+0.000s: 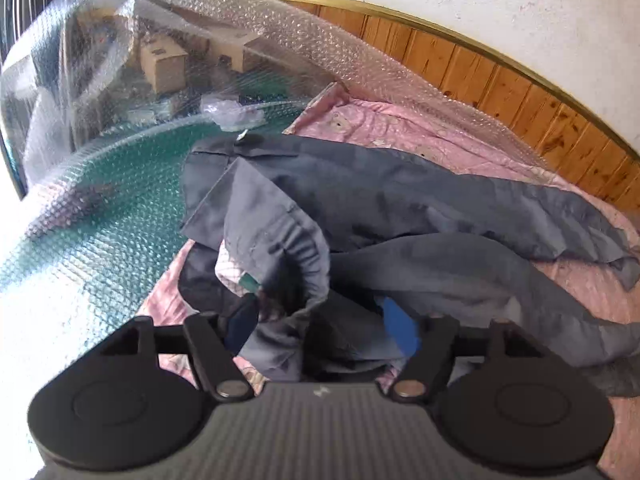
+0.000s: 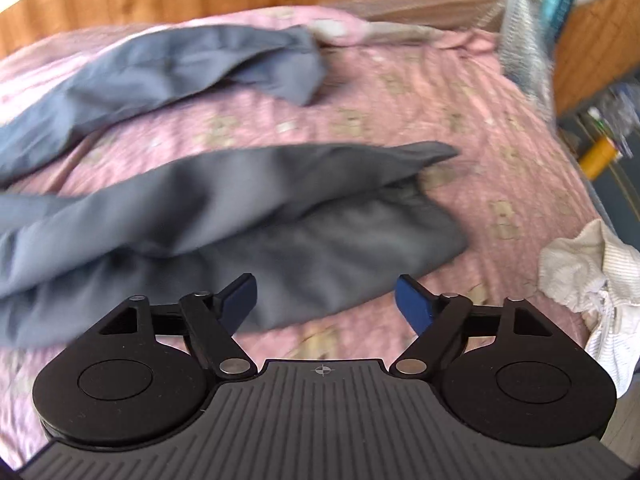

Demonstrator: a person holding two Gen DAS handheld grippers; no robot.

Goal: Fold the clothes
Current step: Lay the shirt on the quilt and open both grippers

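Hovering over grey trousers (image 1: pixel 360 200) on the bed (image 2: pixel 400 112), left gripper (image 1: pixel 320 320) and right gripper (image 2: pixel 324 300) gape empty; pinch one layer only, at matching edges.

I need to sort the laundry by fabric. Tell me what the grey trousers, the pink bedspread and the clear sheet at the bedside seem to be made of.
Grey trousers: thin woven cloth, probably cotton or a blend; matte, creasing softly.
Pink bedspread: soft printed fabric, faintly ribbed, perhaps quilted cotton.
Clear sheet: plastic bubble wrap; glossy, with rows of small bubbles.
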